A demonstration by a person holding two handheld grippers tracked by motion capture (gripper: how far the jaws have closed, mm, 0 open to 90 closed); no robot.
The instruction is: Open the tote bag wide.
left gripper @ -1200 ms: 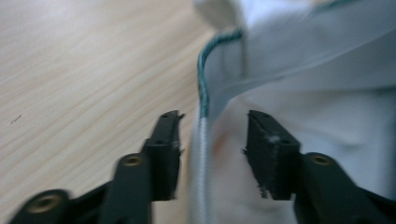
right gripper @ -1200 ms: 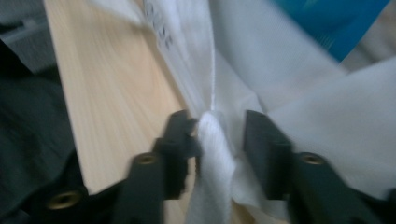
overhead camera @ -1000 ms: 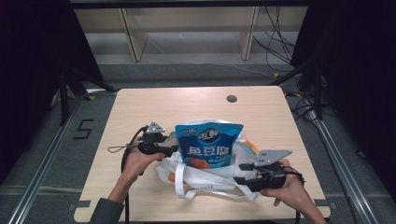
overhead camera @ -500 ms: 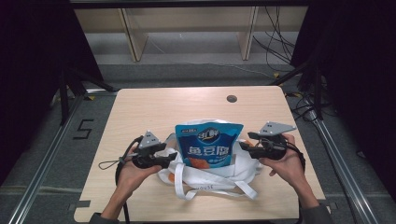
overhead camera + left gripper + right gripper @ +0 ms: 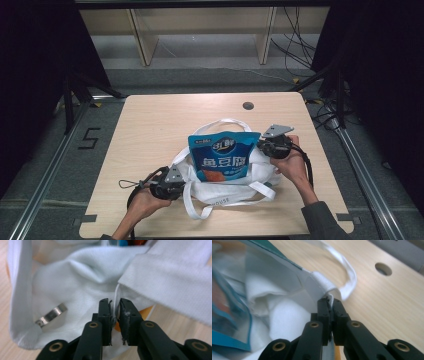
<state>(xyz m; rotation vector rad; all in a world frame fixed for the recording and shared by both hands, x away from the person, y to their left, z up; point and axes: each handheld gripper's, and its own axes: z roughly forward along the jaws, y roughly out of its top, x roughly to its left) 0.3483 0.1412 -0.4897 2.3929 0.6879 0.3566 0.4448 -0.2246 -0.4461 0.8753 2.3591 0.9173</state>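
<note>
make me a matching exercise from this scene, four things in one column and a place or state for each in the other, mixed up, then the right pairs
Things:
1. left gripper
2. right gripper
3. blue snack pouch
4. round hole

Places or states:
A. in the table top, near its far edge
B. stands in the open white cloth bag
C. pinches the bag's edge on the side nearer the person
D. pinches the bag's edge near a looped handle, on the far side

Pairs: 1-C, 2-D, 3-B, 4-A
</note>
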